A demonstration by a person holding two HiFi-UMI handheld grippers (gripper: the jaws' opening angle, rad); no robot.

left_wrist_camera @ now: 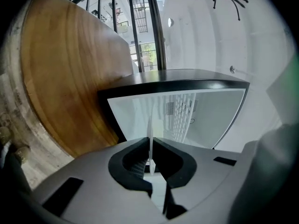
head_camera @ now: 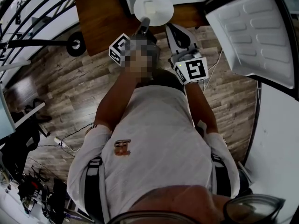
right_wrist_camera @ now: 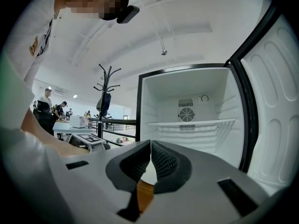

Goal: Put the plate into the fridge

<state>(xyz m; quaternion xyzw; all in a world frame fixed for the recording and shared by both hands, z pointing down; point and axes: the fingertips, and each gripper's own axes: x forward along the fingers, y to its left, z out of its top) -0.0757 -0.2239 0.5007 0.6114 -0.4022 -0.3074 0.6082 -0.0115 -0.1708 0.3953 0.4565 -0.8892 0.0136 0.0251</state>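
Here the fridge (right_wrist_camera: 187,111) stands open at the centre right of the right gripper view. Inside we see white walls, one wire shelf (right_wrist_camera: 189,123) and a round fan grille (right_wrist_camera: 186,114). Its door (head_camera: 252,29) is swung wide at the upper right of the head view.

The plate (head_camera: 153,8) is at the top centre of the head view, in front of the fridge and outside it. The left gripper (head_camera: 145,23) is clenched on its rim. In the left gripper view we see the plate edge-on (left_wrist_camera: 150,141), a thin white line pinched between the dark pads.

The right gripper (right_wrist_camera: 150,154) is pressed closed with nothing between its pads and points at the fridge. It sits just right of the left one in the head view (head_camera: 171,29).

A wooden table (head_camera: 100,17) lies at the upper left beside the fridge. A coat stand (right_wrist_camera: 106,92) rises left of the fridge.
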